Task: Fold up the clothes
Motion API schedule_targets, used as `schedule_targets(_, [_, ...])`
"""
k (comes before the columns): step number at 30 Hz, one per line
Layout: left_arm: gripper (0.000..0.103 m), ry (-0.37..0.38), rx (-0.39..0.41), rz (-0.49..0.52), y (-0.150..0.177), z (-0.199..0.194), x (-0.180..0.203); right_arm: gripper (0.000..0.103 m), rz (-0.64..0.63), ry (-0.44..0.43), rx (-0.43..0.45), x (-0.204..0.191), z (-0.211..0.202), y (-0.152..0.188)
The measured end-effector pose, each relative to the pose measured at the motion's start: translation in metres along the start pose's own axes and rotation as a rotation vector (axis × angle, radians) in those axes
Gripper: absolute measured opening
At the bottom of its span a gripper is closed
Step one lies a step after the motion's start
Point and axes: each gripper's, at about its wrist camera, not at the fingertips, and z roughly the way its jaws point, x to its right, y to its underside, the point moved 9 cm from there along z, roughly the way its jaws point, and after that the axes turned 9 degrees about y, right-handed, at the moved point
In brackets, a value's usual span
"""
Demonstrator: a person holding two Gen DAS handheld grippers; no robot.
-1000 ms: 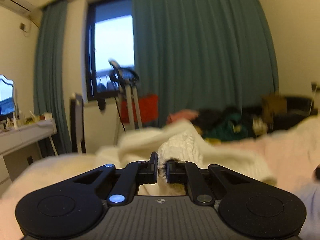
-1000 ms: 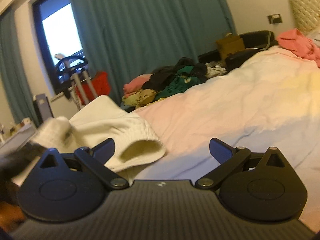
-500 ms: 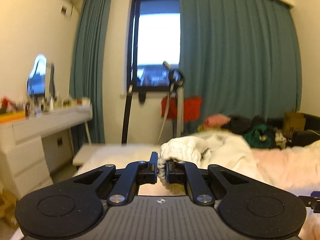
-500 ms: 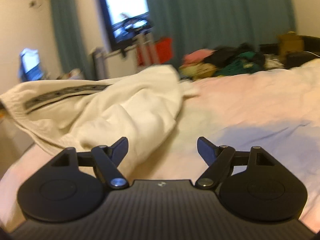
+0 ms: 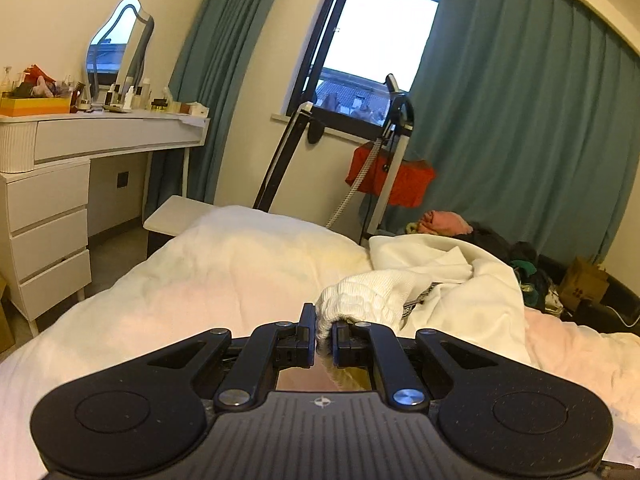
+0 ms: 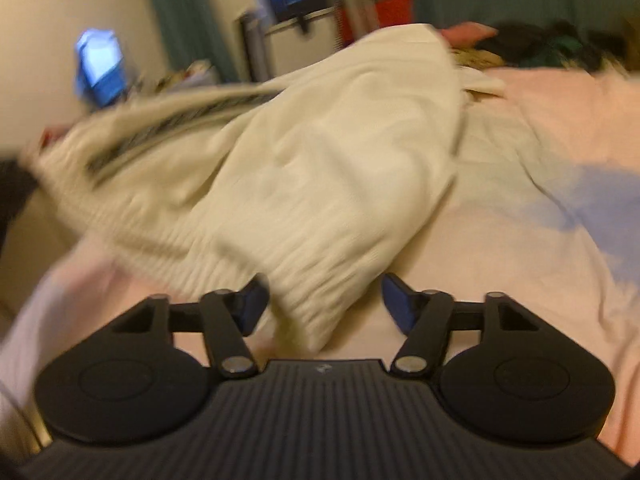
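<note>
A cream knit garment (image 5: 452, 288) with a ribbed hem and a dark patterned band lies across the pale bed. My left gripper (image 5: 324, 334) is shut on a bunched part of its ribbed edge (image 5: 360, 300). In the blurred right wrist view the same garment (image 6: 320, 168) stretches from upper left down to the gripper. My right gripper (image 6: 322, 304) has its jaws closing, and a ribbed corner (image 6: 320, 292) of the garment hangs between them. Its left fingertip (image 6: 252, 304) lies against the cloth while the right fingertip (image 6: 398, 304) stands clear of it.
A pale bedspread (image 5: 208, 280) covers the bed. A white dresser (image 5: 52, 184) with a mirror and bottles stands at left. A treadmill frame (image 5: 392, 152) with an orange bag is under the window. Piled clothes (image 5: 500, 248) and a cardboard box (image 5: 584, 280) lie at the far right.
The left gripper swung left with the ribbed edge held, so the dresser came into view. The right gripper swung toward the garment and its jaws narrowed around the ribbed corner.
</note>
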Motion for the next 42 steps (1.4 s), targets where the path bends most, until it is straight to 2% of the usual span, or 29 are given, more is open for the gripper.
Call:
schedule_targets(3, [0.008, -0.011, -0.024, -0.027, 0.002, 0.008, -0.009, 0.061, 0.067, -0.006, -0.007, 0.012, 0.007, -0.007])
schedule_targets(4, [0.008, -0.011, -0.039, -0.048, 0.003, 0.011, -0.015, 0.052, 0.068, -0.013, -0.017, 0.014, 0.009, -0.008])
schedule_targets(8, [0.008, -0.013, -0.06, -0.164, 0.006, 0.017, -0.026, 0.04, 0.005, -0.012, 0.003, 0.006, -0.002, -0.018])
schedule_targets(11, [0.008, -0.015, -0.074, -0.193, 0.009, 0.016, -0.033, 0.035, -0.045, 0.008, 0.041, 0.002, -0.015, -0.028])
schedule_targets(14, [0.008, 0.006, -0.093, -0.226, 0.012, 0.014, -0.035, 0.028, -0.188, 0.057, 0.146, -0.012, -0.04, -0.04])
schedule_targets(17, [0.008, 0.022, -0.124, -0.253, 0.017, 0.009, -0.035, 0.025, -0.288, 0.083, 0.259, -0.024, -0.076, -0.05])
schedule_targets(21, [0.008, 0.013, -0.22, -0.256, 0.031, -0.001, -0.035, 0.024, -0.337, 0.069, 0.284, -0.029, -0.112, -0.047])
schedule_targets(25, [0.009, -0.005, -0.343, -0.221, 0.049, -0.004, -0.033, 0.025, -0.483, 0.087, 0.171, -0.036, -0.099, -0.015])
schedule_targets(28, [0.009, -0.03, -0.387, -0.205, 0.056, -0.009, -0.035, 0.025, -0.537, 0.1, 0.067, -0.037, -0.077, 0.006])
schedule_targets(30, [0.009, -0.02, -0.369, -0.212, 0.054, -0.021, -0.033, 0.025, -0.532, 0.116, 0.039, -0.035, -0.07, 0.009])
schedule_targets(35, [0.015, 0.05, -0.31, -0.247, 0.048, -0.055, -0.023, 0.027, -0.425, 0.068, 0.019, -0.03, -0.07, 0.003])
schedule_targets(37, [0.021, 0.101, -0.294, -0.281, 0.044, -0.06, -0.016, 0.028, -0.394, 0.052, 0.015, -0.028, -0.07, 0.002])
schedule_targets(39, [0.049, 0.127, -0.277, -0.293, 0.04, -0.063, -0.01, 0.028, -0.374, 0.04, 0.016, -0.024, -0.075, 0.002])
schedule_targets(42, [0.056, 0.146, -0.261, -0.262, 0.037, -0.062, 0.0, 0.028, -0.355, 0.029, 0.016, -0.023, -0.075, 0.0])
